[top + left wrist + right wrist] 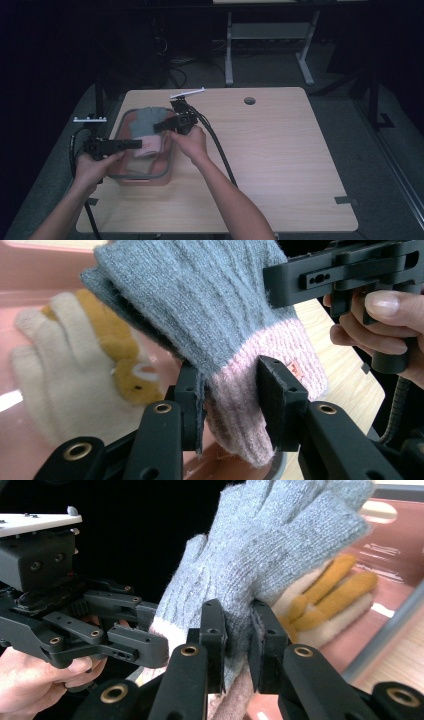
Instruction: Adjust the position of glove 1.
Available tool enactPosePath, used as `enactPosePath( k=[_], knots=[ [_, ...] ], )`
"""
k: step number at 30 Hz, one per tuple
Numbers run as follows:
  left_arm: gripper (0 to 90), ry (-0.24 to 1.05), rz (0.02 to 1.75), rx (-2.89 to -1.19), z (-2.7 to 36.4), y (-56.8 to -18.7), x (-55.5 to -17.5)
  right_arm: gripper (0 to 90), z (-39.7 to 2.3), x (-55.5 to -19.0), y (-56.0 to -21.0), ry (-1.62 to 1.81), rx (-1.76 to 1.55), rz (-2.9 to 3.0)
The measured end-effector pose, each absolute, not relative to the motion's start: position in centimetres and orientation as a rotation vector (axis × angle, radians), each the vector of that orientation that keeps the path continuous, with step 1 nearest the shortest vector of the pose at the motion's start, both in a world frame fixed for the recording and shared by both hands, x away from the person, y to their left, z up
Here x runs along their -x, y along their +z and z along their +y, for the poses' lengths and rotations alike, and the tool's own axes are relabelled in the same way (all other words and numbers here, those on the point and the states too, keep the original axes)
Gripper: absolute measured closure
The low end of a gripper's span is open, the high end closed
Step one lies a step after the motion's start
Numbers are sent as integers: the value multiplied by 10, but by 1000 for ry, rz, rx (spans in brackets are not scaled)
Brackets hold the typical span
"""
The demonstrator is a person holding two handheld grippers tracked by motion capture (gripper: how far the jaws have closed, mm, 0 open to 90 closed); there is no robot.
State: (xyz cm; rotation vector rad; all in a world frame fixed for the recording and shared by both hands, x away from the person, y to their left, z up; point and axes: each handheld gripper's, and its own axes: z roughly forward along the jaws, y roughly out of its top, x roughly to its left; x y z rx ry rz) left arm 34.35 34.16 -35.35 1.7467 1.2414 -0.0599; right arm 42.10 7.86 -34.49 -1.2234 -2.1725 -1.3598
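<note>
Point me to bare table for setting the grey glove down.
Free: the table's right part, from the right gripper's cable to the far edge. Crowded: the pink bin at left, where both grippers hold the grey glove.

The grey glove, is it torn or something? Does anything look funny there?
No tear shows on the grey glove. The left gripper pinches its pink cuff and the right gripper pinches its side, holding it over the pink bin. A cream and yellow glove lies in the bin. Nothing stands out.
</note>
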Motion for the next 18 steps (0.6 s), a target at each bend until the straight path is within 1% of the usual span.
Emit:
enactPosePath(
  k=[10,18],
  knots=[
    [645,-59,1272,-1754,356,-360,-344,787,96,-425,-352,-1332,1208,-2189],
    [644,-60,1303,-1770,364,-368,-345,787,108,-428,-363,-1296,1209,-2188]
  ],
)
